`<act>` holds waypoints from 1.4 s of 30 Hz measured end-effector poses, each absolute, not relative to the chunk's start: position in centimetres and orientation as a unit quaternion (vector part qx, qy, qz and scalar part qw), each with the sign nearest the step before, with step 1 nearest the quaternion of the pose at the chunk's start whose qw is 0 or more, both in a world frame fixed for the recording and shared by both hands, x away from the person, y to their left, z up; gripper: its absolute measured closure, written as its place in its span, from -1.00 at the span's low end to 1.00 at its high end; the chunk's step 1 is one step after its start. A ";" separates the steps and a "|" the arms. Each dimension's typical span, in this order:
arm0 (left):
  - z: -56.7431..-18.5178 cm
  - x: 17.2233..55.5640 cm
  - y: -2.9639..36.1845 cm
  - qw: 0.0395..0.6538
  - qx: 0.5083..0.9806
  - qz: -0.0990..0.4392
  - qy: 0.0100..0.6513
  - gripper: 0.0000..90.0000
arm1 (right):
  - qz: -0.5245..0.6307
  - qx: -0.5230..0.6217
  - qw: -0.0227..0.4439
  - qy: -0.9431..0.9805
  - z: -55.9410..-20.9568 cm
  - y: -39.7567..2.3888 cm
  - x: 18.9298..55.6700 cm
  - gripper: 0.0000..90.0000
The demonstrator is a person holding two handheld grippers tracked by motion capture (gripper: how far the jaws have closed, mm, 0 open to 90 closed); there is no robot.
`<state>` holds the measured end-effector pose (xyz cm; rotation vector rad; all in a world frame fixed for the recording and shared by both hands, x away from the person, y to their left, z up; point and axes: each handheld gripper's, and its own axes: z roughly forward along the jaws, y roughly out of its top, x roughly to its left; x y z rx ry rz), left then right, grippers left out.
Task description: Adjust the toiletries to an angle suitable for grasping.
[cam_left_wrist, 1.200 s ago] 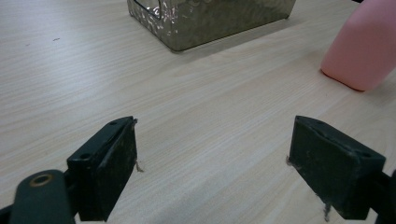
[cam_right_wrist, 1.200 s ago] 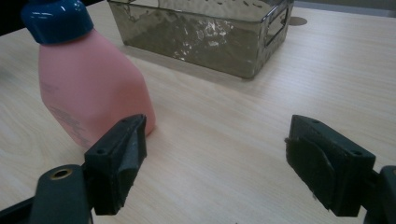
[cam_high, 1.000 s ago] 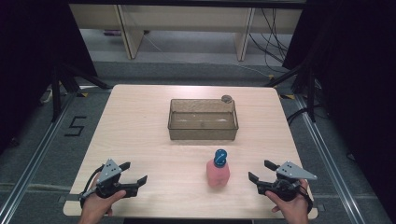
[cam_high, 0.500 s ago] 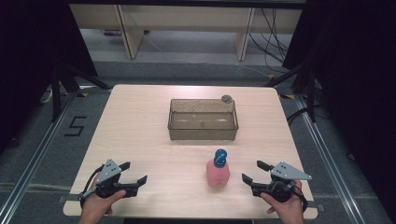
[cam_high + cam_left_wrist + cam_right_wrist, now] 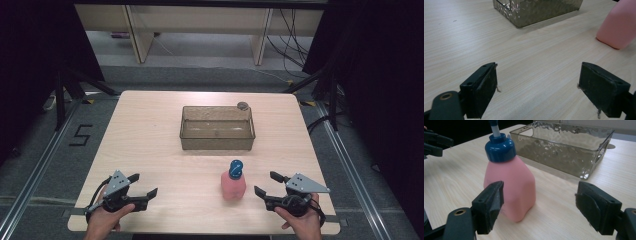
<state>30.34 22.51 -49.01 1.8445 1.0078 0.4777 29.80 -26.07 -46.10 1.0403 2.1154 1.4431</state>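
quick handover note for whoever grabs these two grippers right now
Left gripper: jaws open, empty, low over the near left of the table.
Right gripper: jaws open, have just been closing a little, nothing between them; it sits just right of the pink bottle, not touching.
The bottle stands upright, blue cap on, in front of the clear bin.
Done: nothing gripped yet.
Left: probably grasp the bottle; the bin looks a likely place for it.

Both grippers black: left gripper point(image 5: 143, 185), right gripper point(image 5: 266, 183). Each carries a grey three-cornered plate on top with small dark holes, and a black cable looping off the back. Fingers point(image 5: 482, 88) are flat black blocks with scuffed, worn pads and fraying at the edges; two screw holes per block, plus a brass-ringed pivot hole. Forearms bare, no sleeves.
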 end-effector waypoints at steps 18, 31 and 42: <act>-49.1 30.6 22.6 0.470 0.753 0.194 0.418 -0.67 | 0.524 0.360 0.176 0.752 -45.8 -25.2 29.9 -0.48; -49.3 30.8 22.3 0.472 0.753 0.190 0.417 -0.67 | 0.531 0.325 0.195 0.758 -45.8 -24.6 30.6 -0.48; -49.4 31.1 21.6 0.475 0.751 0.184 0.419 -0.67 | 0.531 0.324 0.176 0.763 -45.9 -24.3 30.9 -0.48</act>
